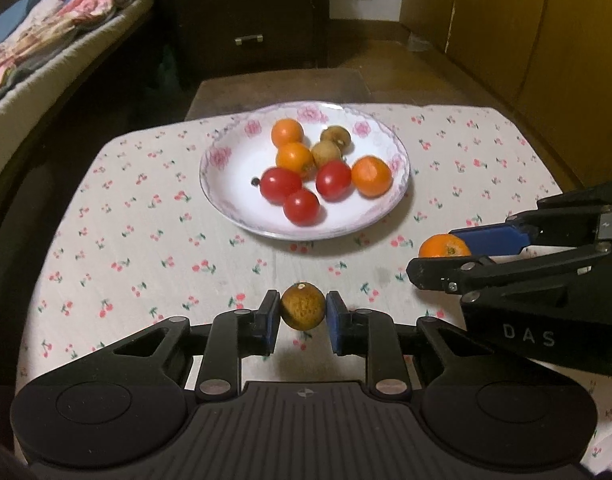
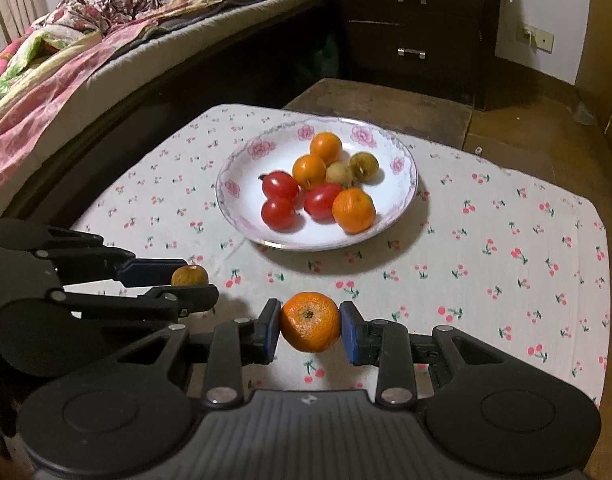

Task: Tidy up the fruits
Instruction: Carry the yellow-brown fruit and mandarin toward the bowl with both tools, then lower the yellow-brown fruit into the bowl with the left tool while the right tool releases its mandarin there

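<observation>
A: Fruit first: the left gripper (image 1: pixel 303 312) is clenched on a small brown rough-skinned round fruit (image 1: pixel 303 306), and the right gripper (image 2: pixel 310 327) squeezes a small orange tangerine (image 2: pixel 310 322). Both hang over the tabletop (image 2: pixel 486 280), near the plate's front edge.

B: How will they handle?

A: Light, I'd judge. The brown one looks firm-shelled; the tangerine is softer and would bruise under a hard pinch. Pads across the widest part, as now, seems right.

B: And around them?

A: The white floral-rimmed ceramic plate (image 1: pixel 225 168) already carries three tangerines, three red cherry tomatoes (image 1: pixel 301 207) and two brown fruits. They could roll if bumped. The bare left part of the plate looks the safer drop. The two grippers are close together and might collide.
</observation>
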